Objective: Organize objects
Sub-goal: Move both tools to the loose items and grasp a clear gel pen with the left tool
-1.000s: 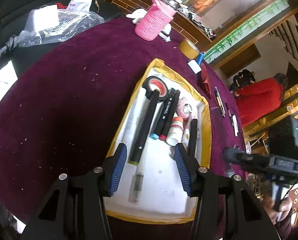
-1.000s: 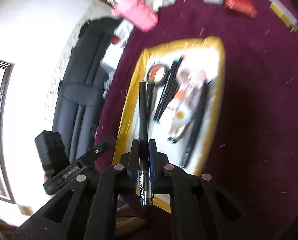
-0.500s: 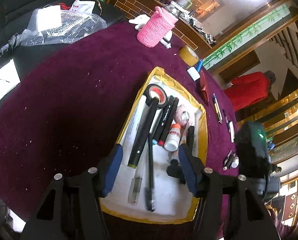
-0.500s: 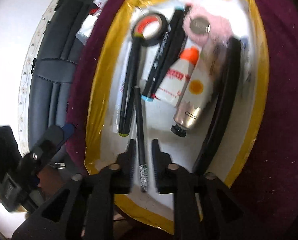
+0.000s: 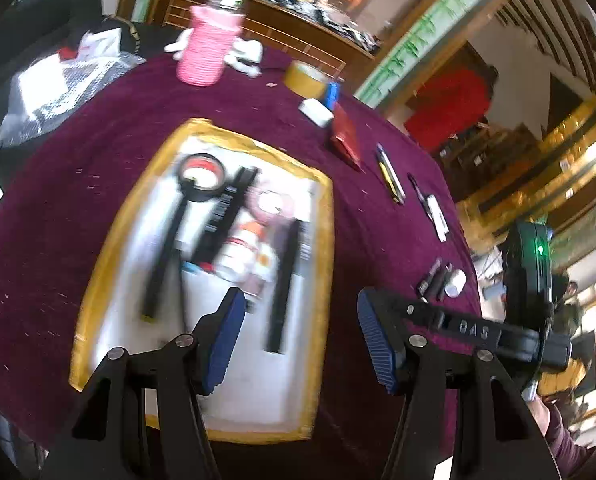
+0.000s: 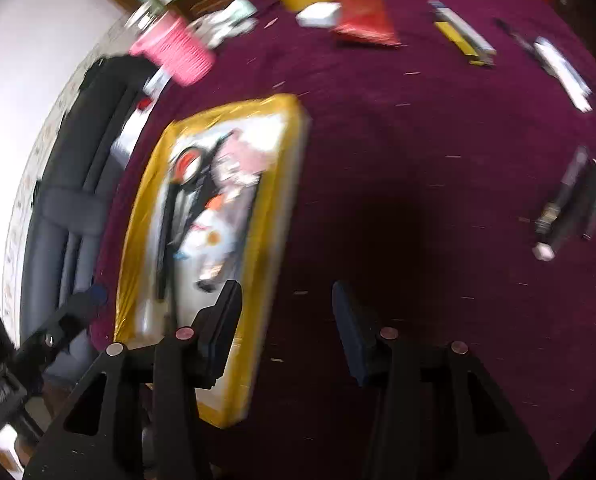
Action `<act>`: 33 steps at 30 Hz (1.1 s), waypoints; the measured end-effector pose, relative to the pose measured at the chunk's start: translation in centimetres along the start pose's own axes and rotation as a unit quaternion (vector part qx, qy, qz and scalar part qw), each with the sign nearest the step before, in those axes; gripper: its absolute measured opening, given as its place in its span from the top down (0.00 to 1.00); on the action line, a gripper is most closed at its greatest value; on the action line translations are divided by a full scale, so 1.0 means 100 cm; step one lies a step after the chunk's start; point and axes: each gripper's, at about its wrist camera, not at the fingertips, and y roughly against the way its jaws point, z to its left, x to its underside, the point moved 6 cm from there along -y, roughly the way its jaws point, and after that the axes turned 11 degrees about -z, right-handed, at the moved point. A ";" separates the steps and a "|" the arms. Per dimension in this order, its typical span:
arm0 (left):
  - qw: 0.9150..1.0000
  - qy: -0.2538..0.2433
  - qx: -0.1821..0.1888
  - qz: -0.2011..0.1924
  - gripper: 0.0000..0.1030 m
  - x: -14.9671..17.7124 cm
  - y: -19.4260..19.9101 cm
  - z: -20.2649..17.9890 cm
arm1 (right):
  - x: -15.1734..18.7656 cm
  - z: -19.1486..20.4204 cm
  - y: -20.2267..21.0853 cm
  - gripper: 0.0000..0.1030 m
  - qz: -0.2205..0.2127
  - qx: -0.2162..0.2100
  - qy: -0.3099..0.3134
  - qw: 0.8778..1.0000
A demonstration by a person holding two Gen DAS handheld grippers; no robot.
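Note:
A gold-rimmed white tray (image 5: 326, 240) (image 6: 286, 168) lies on the maroon tablecloth. It holds a black tape roll (image 5: 201, 176), black pens and markers (image 5: 166, 256), a white bottle with an orange cap (image 5: 242, 246) and a pink item (image 5: 272, 204). My left gripper (image 5: 300, 340) is open and empty above the tray's near right edge. My right gripper (image 6: 286, 328) is open and empty over the cloth, just right of the tray; it also shows in the left wrist view (image 5: 470, 328).
On the cloth to the right lie small dark tubes (image 6: 570, 204) (image 5: 438, 280), a white pen (image 6: 562, 72), a yellow cutter (image 6: 464, 40) and a red booklet (image 6: 364, 18). At the back stand a pink cup (image 5: 208, 54) and yellow tape roll (image 5: 306, 78).
My right gripper let go of the black pen in the tray, opened and swung right off the tray. My left gripper shifted right over the tray's edge.

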 end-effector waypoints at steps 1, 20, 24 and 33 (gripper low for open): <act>1.000 -0.005 0.001 0.006 0.49 0.004 -0.001 -0.013 | 0.000 -0.008 0.005 0.56 -0.007 0.004 -0.004 1.000; 0.985 -0.135 -0.026 0.107 0.46 0.115 -0.101 -0.186 | -0.003 -0.275 0.122 0.55 -0.097 0.146 -0.105 0.979; 0.981 -0.158 -0.041 0.100 0.46 0.129 -0.136 -0.200 | 0.004 -0.291 0.124 0.55 -0.089 0.166 -0.093 0.978; 0.965 -0.236 -0.091 0.071 0.40 0.150 -0.172 -0.204 | 0.020 -0.293 0.101 0.54 -0.049 0.164 -0.064 0.983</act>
